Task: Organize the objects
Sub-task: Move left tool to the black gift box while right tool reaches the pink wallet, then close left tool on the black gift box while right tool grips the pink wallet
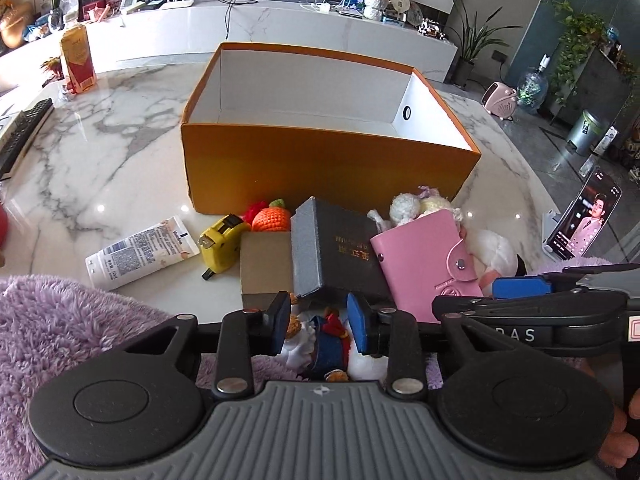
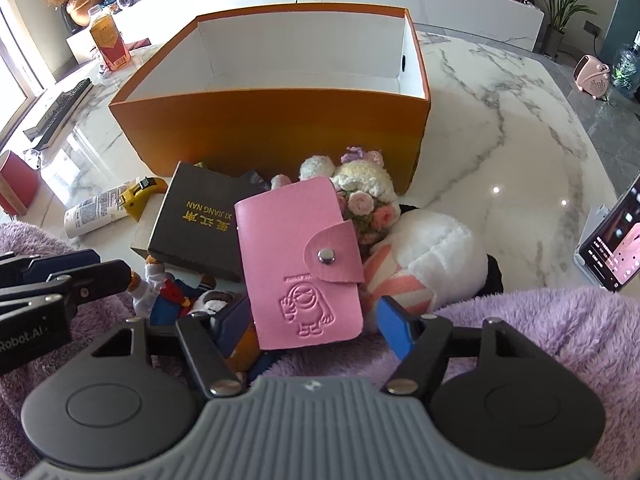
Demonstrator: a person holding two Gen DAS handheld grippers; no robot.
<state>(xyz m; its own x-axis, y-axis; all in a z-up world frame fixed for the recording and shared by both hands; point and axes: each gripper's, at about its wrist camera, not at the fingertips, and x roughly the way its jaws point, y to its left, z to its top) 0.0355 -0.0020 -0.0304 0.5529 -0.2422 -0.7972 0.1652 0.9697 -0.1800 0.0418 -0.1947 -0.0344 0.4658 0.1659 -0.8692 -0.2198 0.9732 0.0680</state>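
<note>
Because the orange cardboard box (image 2: 276,132) stands open and empty mid-surface, I read the pile at its near wall as waiting to go in. My right gripper (image 2: 316,320) is spread wide around the smooth pink snap-button card holder (image 2: 300,264); my left gripper (image 1: 319,330) narrowly brackets a glossy sailor figurine (image 1: 320,344), contact unclear.

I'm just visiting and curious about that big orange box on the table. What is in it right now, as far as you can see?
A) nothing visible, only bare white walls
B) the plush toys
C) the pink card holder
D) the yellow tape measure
A: the orange box shows only bare white inner walls, though its floor is hidden, while the pink card holder, yellow tape measure and plush toys lie in front of it.
</note>
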